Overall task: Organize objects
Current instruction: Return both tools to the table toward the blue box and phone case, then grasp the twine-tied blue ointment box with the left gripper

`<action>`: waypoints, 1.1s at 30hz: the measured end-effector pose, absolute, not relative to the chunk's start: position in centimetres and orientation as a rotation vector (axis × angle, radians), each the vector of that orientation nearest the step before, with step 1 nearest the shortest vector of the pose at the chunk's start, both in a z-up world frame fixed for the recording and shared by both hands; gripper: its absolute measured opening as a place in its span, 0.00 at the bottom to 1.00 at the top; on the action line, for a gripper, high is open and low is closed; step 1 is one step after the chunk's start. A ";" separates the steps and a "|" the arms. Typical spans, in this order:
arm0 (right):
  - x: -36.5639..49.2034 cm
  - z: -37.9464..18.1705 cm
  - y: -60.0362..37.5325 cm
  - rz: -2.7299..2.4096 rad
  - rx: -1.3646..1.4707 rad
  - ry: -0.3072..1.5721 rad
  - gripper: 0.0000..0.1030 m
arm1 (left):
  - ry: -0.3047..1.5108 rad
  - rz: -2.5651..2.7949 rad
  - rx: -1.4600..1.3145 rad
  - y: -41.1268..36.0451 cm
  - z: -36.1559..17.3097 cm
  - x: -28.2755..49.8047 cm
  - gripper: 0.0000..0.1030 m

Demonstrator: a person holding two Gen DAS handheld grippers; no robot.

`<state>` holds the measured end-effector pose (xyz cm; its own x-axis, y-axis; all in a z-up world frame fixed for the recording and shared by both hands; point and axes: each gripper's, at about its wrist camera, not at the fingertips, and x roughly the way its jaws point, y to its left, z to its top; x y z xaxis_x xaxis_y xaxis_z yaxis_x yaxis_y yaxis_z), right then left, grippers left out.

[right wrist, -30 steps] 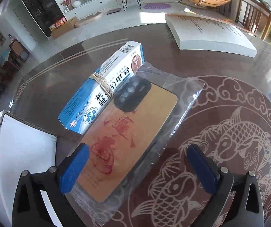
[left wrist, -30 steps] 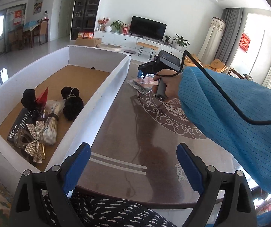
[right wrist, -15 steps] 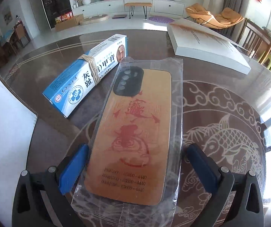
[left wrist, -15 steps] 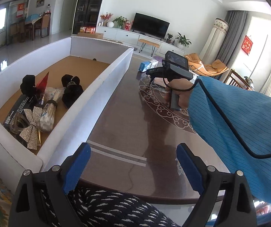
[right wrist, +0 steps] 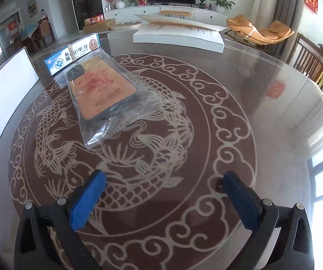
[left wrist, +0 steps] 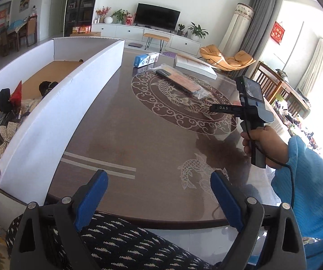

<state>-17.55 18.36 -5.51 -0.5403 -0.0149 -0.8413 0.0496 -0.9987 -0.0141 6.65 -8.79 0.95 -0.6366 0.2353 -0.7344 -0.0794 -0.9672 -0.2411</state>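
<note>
Hand-held gripper, right [right wrist: 161, 200]: blue pads spread wide, nothing between them, poised over the fish medallion of the counter [right wrist: 240, 94]. Seen from the left wrist camera, it is gripped by a hand [left wrist: 263, 144] in a blue sleeve.

Phone case in clear plastic bag [right wrist: 102, 92]: lying flat on the counter, ahead and to the left of the right hand-held gripper, well apart from its pads; orange back with red print, dark camera cut-out at the far end.

Blue medicine box [right wrist: 73, 55]: beyond the bagged case, touching or just beside its far end, a rubber band around its middle.

White book [right wrist: 179, 36]: flat at the far edge of the counter, straight ahead.

Hand-held gripper, left [left wrist: 159, 199]: blue pads likewise spread, empty, at the near counter edge above a patterned cushion [left wrist: 125, 245].

White cardboard box [left wrist: 66, 103]: to the left of the left hand-held gripper, open-topped; holds a rhinestone bow [left wrist: 5, 133], dark hair ties [left wrist: 47, 86] and other small items.
</note>
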 end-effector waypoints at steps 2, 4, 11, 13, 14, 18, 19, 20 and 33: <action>-15.8 -5.5 20.6 -2.742 1.485 0.041 1.00 | -0.254 2.652 -1.264 -8.0 0.5 6.1 0.90; -14.4 -5.6 22.4 -2.743 1.472 0.038 1.00 | -0.231 2.612 -1.292 -7.1 0.0 5.2 0.90; -10.6 -5.6 23.1 -2.694 1.381 0.083 1.00 | 0.055 2.516 -1.312 -2.4 0.8 -4.0 0.90; -10.5 -5.7 22.8 -2.691 1.385 0.106 1.00 | 0.192 2.523 -1.252 -0.7 1.7 -8.4 0.90; -10.6 -5.7 22.8 -2.688 1.385 0.102 1.00 | 0.251 2.527 -1.228 -0.2 2.1 -10.7 0.90; -10.6 -5.7 22.8 -2.688 1.384 0.102 1.00 | 0.350 2.586 -1.208 0.1 3.6 -21.7 0.90; -10.7 -5.7 22.8 -2.687 1.384 0.101 1.00 | 0.340 2.603 -1.221 -0.2 3.9 -24.3 0.90; -10.6 -5.7 22.8 -2.688 1.384 0.102 1.00 | 0.326 2.625 -1.233 -0.6 4.1 -26.8 0.90; -10.7 -5.8 22.8 -2.687 1.384 0.102 1.00 | 0.275 2.767 -1.405 -2.2 -1.1 -42.9 0.85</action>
<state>-10.68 22.78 -5.75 -0.5757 -0.0733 -0.8144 0.1351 -0.9908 -0.0063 -42.95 -2.17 -1.11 -0.5927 -0.0562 -0.8035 -0.1031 -0.9841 0.1448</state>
